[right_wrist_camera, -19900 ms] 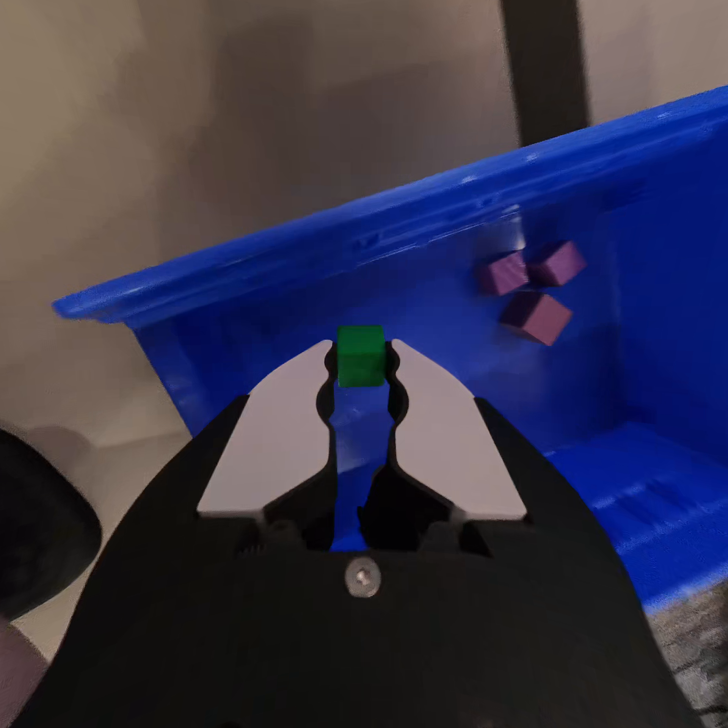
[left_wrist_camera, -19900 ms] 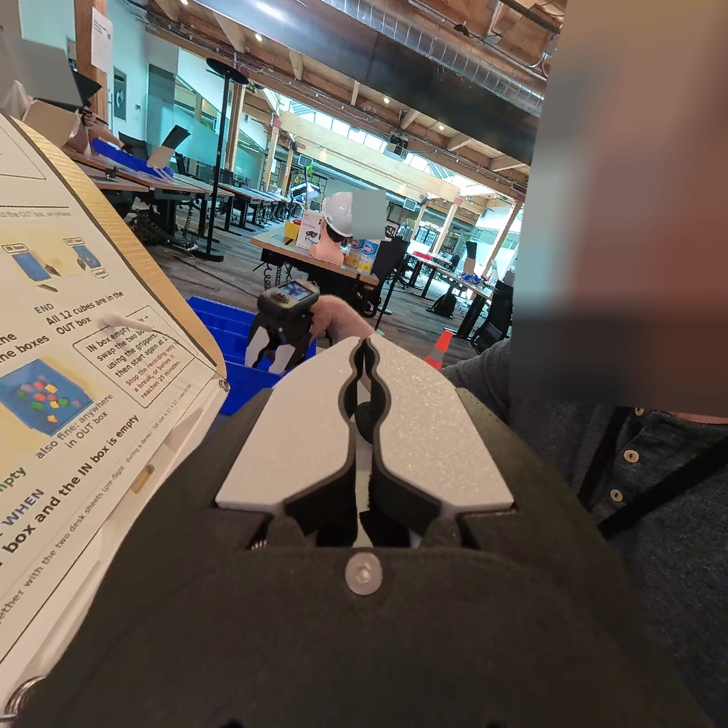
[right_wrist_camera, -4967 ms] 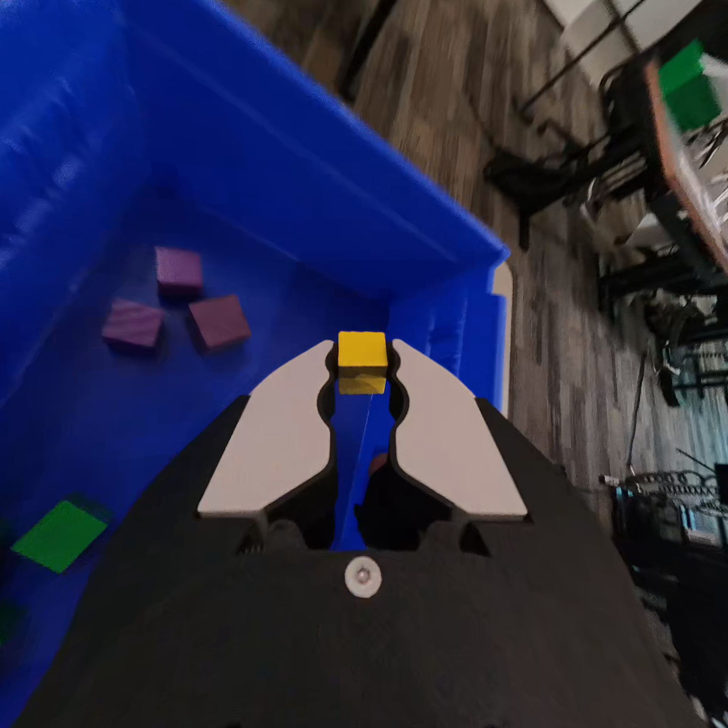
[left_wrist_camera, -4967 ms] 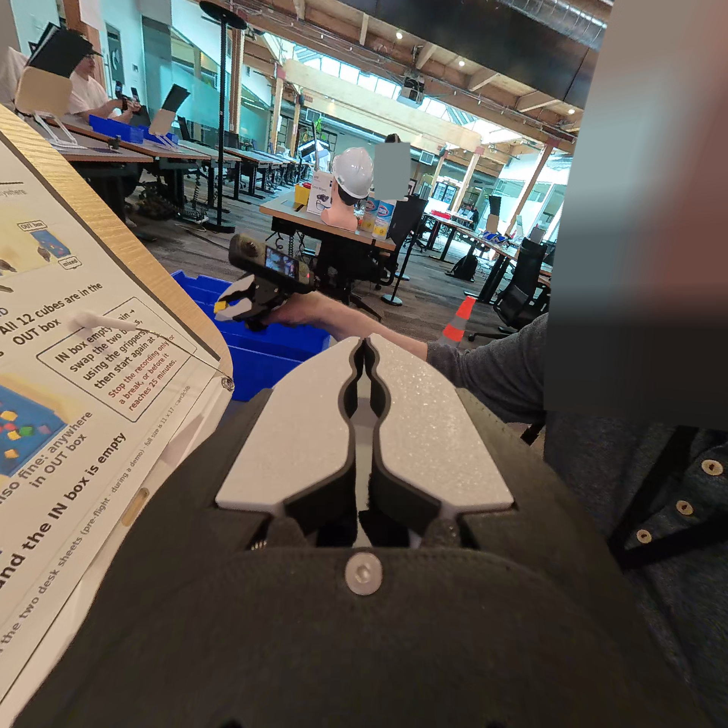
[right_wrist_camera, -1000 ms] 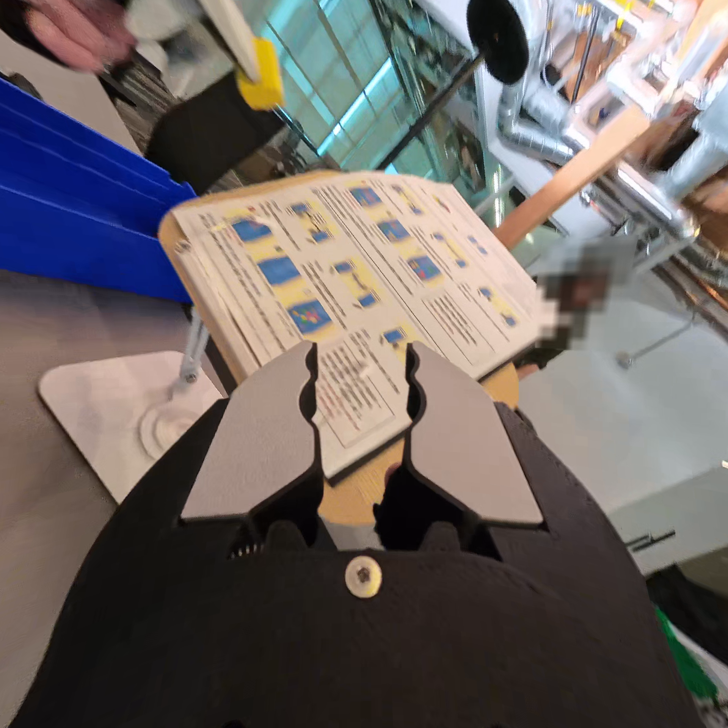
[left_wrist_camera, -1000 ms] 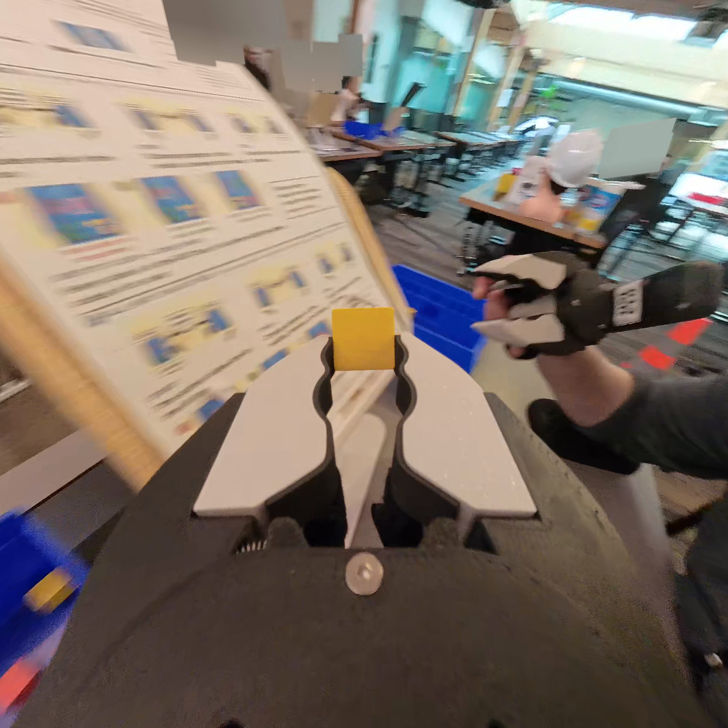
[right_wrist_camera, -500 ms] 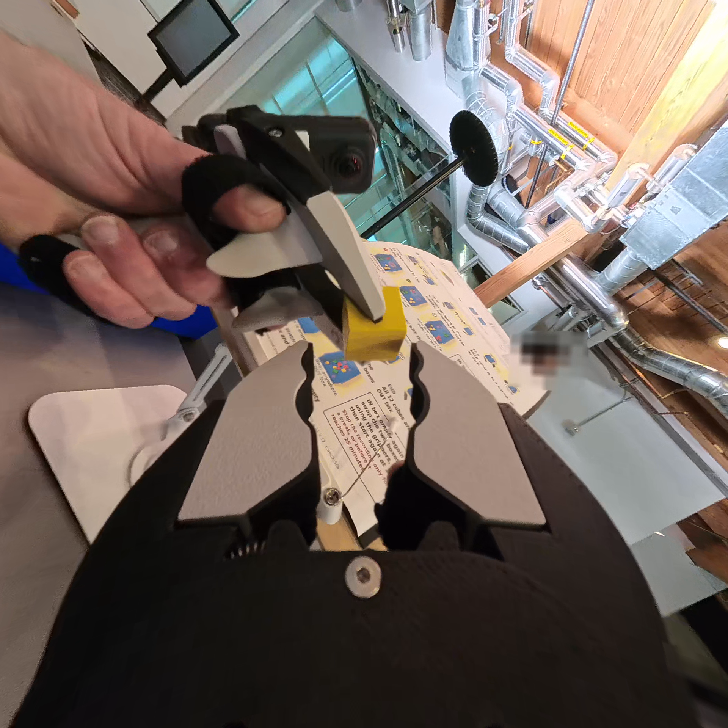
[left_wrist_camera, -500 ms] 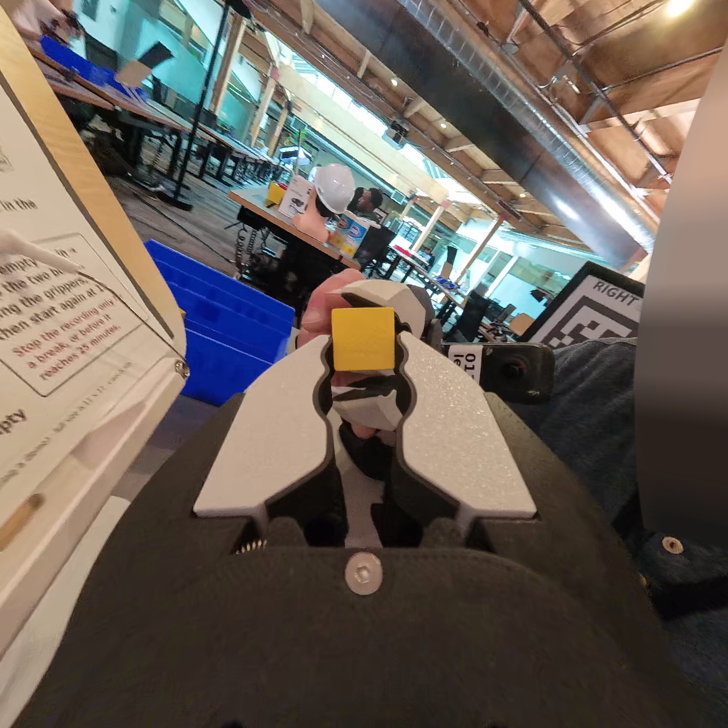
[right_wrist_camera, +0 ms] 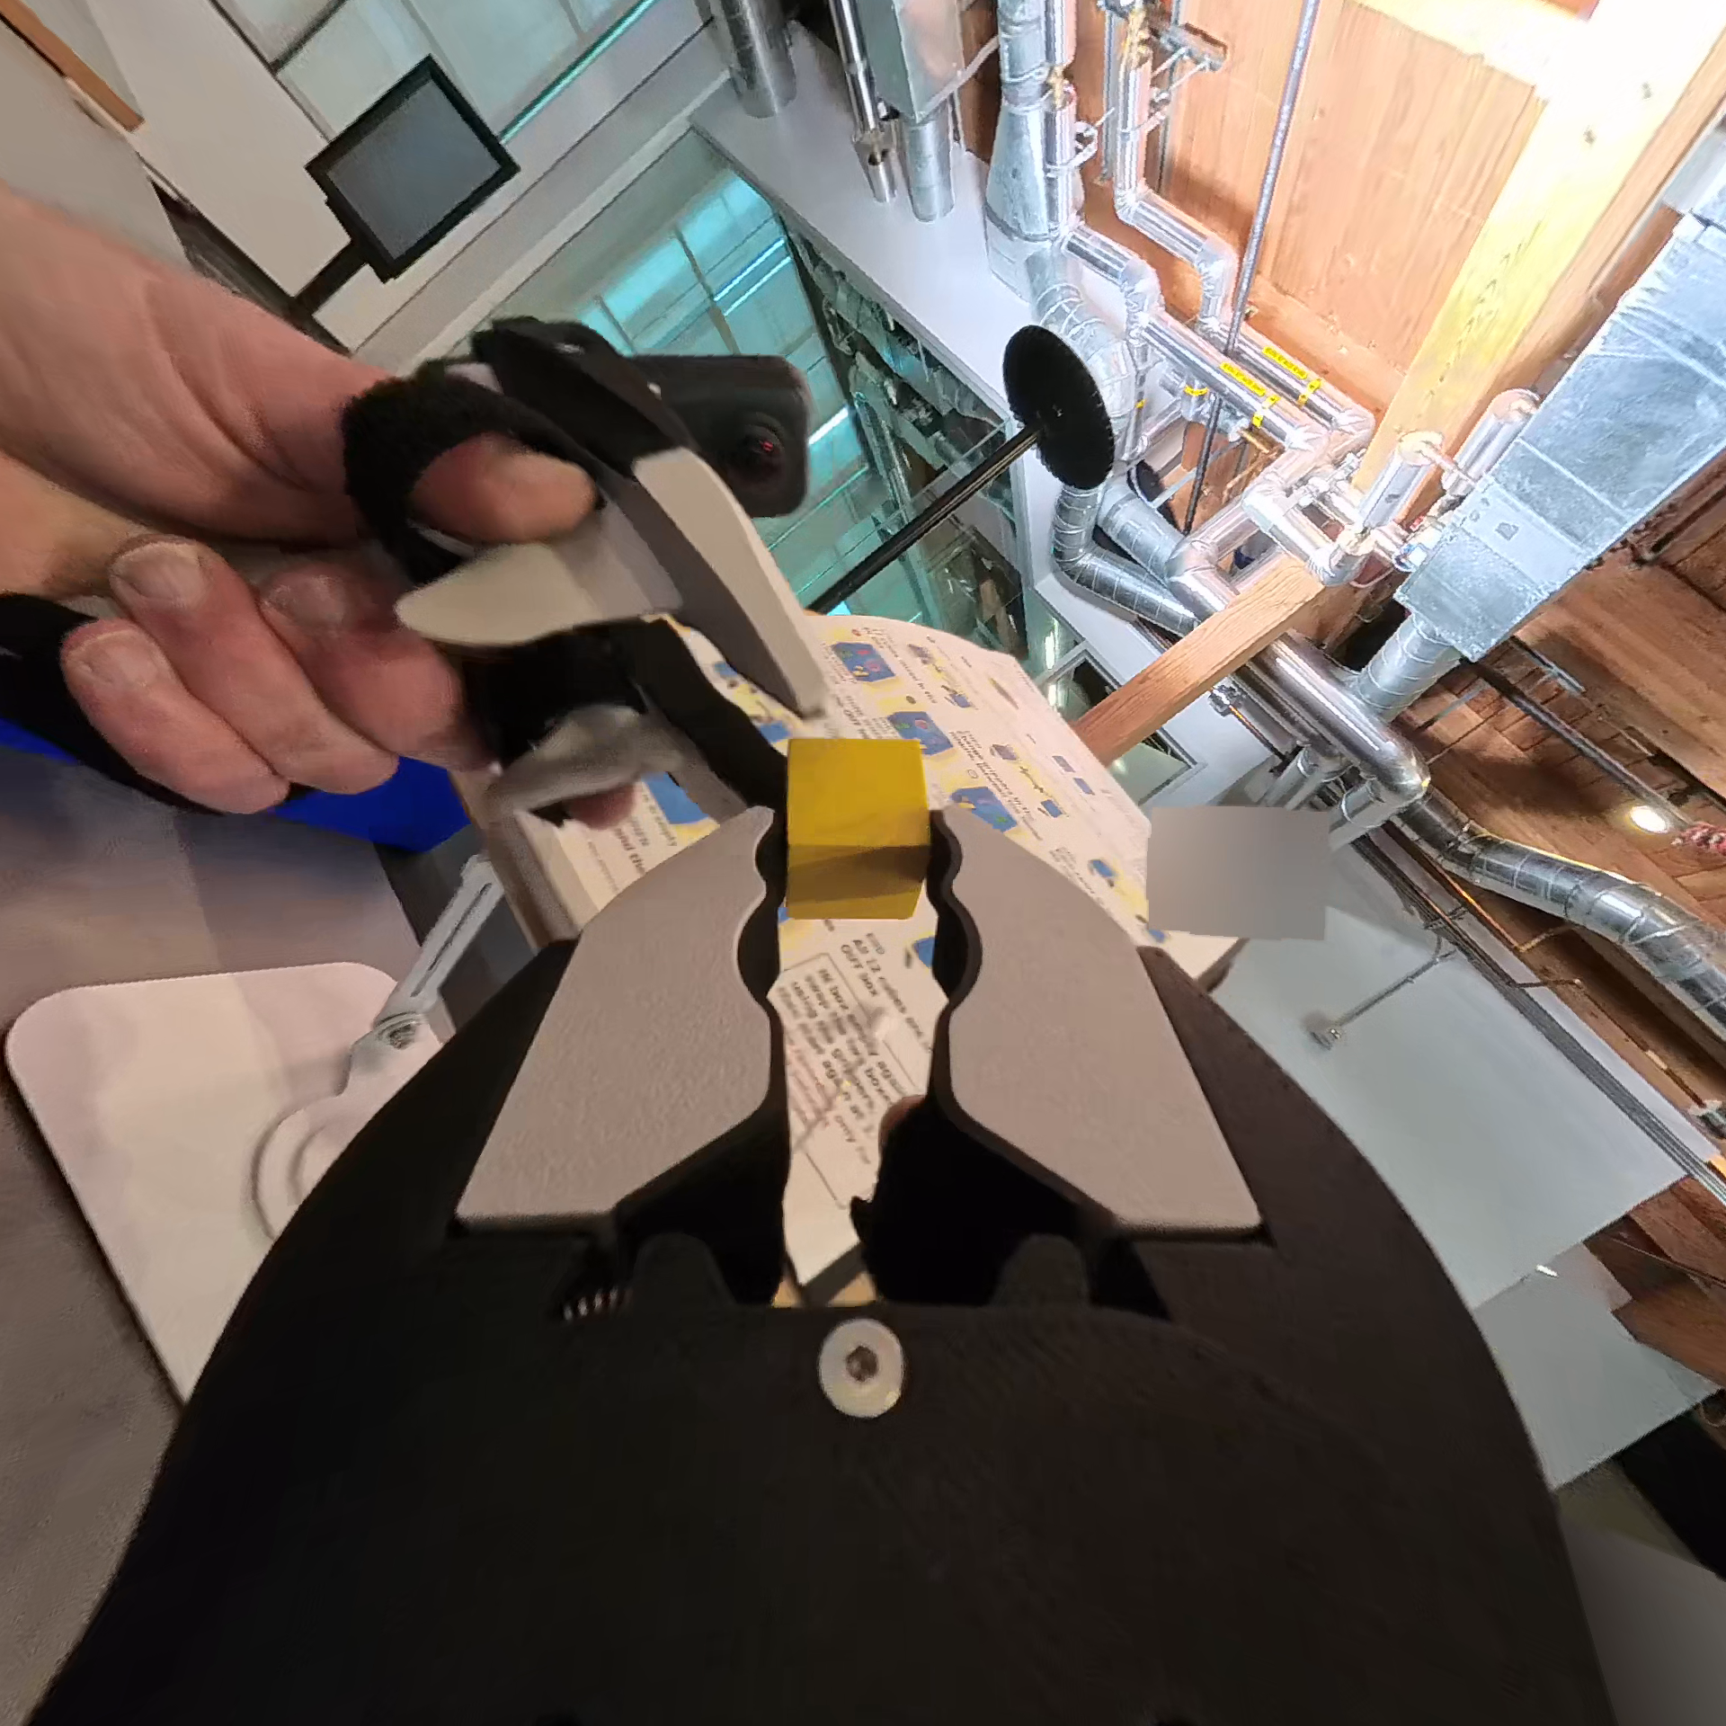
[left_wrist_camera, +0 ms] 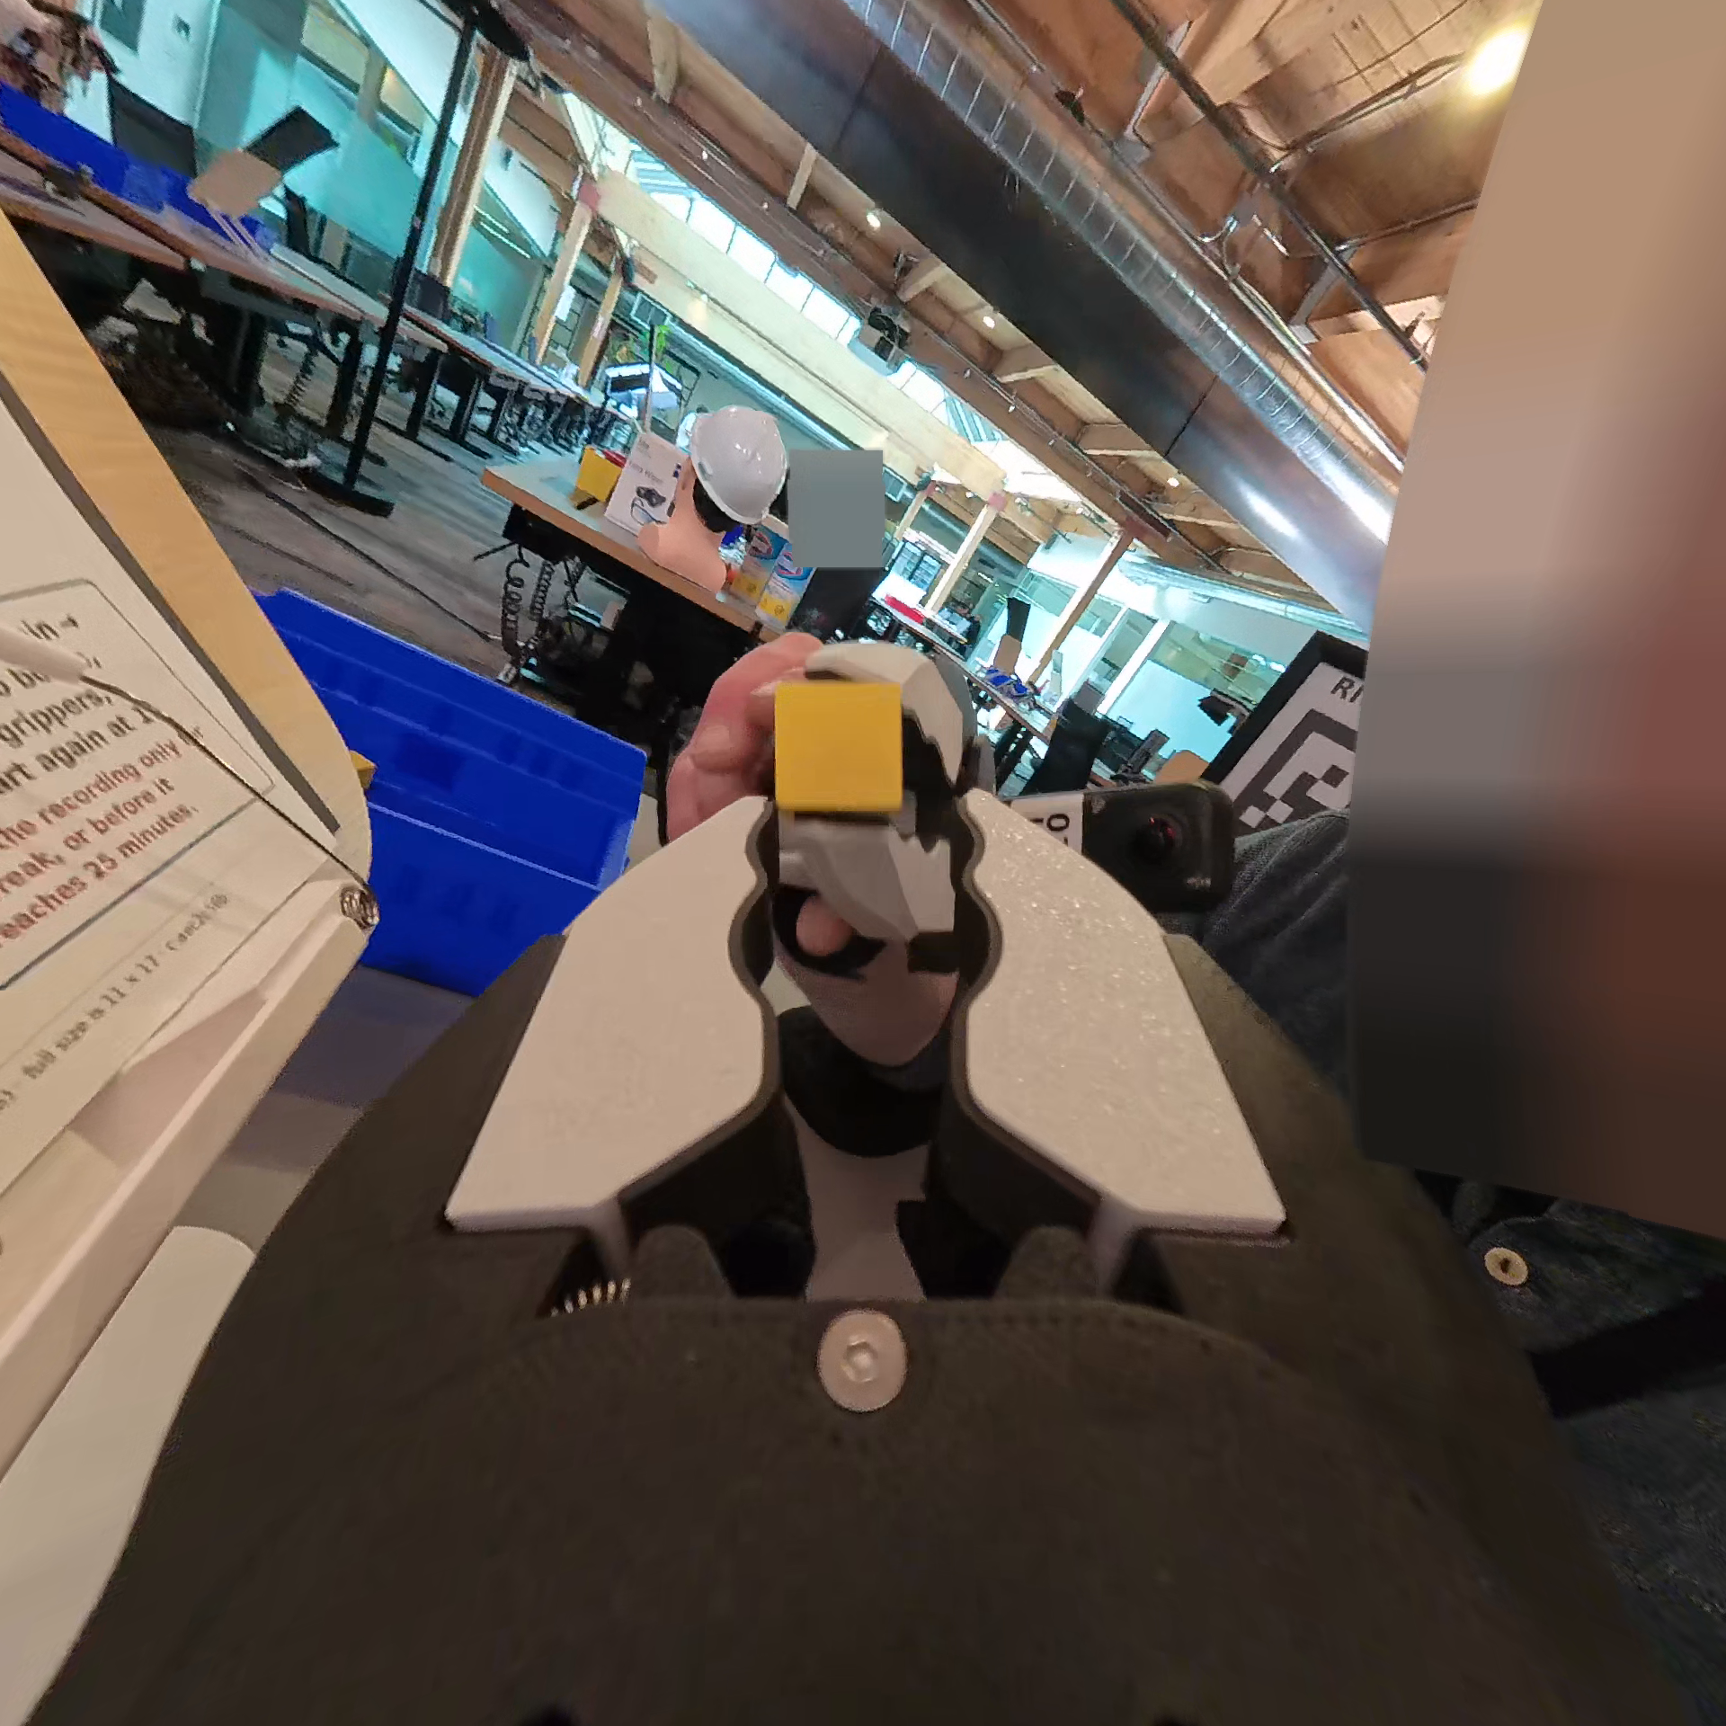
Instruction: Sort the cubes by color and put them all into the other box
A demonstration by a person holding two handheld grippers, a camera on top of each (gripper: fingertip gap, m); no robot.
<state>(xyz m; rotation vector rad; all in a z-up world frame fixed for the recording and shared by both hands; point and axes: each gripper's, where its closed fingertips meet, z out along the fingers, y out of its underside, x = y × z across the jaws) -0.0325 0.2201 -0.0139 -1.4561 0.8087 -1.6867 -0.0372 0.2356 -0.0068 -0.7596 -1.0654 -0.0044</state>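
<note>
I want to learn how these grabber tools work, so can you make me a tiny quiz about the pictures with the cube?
1. Pick one: which colour is the cube pinched in the right tool? A red, B yellow, C green.
2. True or false: the left tool is squeezing that cube too.
3. Fill the gap: the box on the table beside the paper stand is ____.

Key: 1 B. 2 False; its fingers are spread and clear of the cube. 3 blue.
</note>
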